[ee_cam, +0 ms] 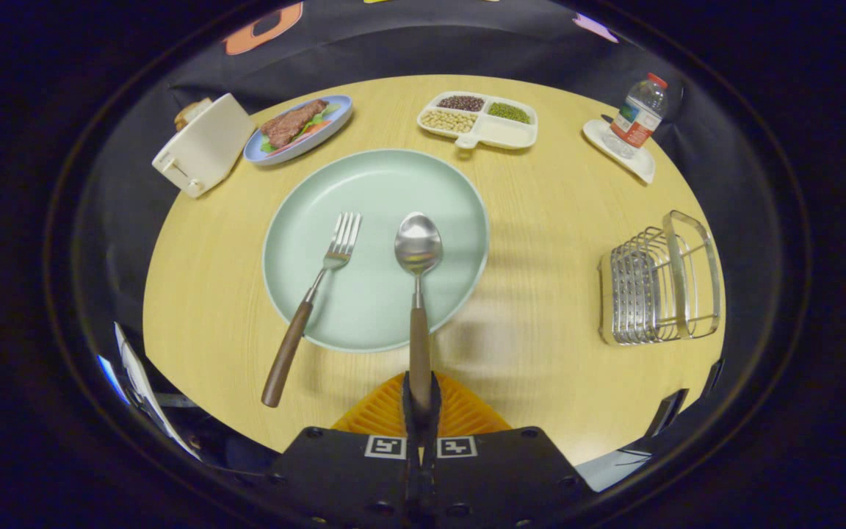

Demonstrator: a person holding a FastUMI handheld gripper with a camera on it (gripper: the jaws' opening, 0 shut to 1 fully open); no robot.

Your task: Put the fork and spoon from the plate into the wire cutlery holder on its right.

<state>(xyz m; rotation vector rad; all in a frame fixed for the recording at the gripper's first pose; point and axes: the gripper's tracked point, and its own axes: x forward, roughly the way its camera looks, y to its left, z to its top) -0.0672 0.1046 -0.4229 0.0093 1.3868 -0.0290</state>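
Pinching spoon (418, 253) handle, gripper (421, 400); fork (320, 283) on plate (305, 198); holder (659, 279) empty.

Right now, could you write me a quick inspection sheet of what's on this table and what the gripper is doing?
Surface: round light wooden table.
Job's things: spoon, bowl over the green plate, handle between the fingers; fork on the plate, handle overhanging the rim; wire cutlery holder to the plate's right, nothing in it.
Clutter: white toaster, blue plate of steak, divided tray of beans, water bottle on a white dish.
Grippers: gripper shut on the spoon's handle end.
Cables: nothing seen.
Surroundings: black cloth booth wall.
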